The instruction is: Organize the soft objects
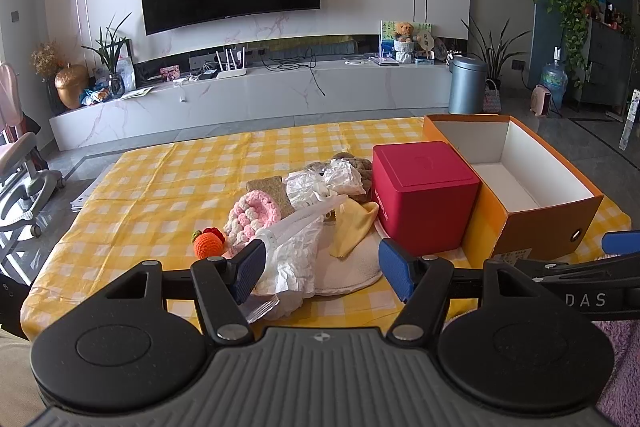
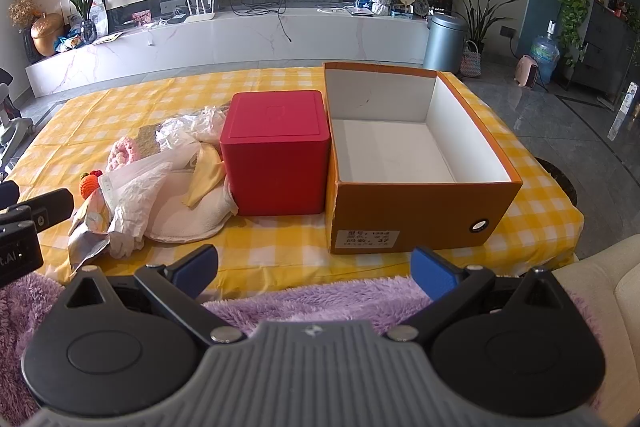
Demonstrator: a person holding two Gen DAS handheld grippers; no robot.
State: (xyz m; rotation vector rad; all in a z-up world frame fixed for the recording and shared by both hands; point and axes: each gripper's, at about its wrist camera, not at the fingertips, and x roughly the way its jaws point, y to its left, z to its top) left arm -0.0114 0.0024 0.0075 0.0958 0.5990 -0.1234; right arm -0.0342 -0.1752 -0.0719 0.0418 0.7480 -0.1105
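1. Yellow checked tabletop [image 1: 160, 187] carries everything.
2. Left claw [image 1: 320, 267] gapes empty over the near crumpled white bag [image 1: 296, 259]; right claw [image 2: 314, 267] gapes empty too.
3. Beyond lies the soft pile, left of the red box [image 1: 424, 195].
4. Bag looks light and slippery; pinch a bunched fold.
5. Orange box [image 2: 420, 203] sits right, empty.

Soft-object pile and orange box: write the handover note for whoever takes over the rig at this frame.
Left gripper: open, empty, poised over the near edge of the soft pile.
Right gripper: open, empty, in front of the orange box.
Pile (pink knit piece, crocheted orange, yellow cloth, white bags and cloth) lies on the checked tablecloth, left of the red box.
Done: nothing; the orange box is empty.
Left: probably move each soft item into the box.
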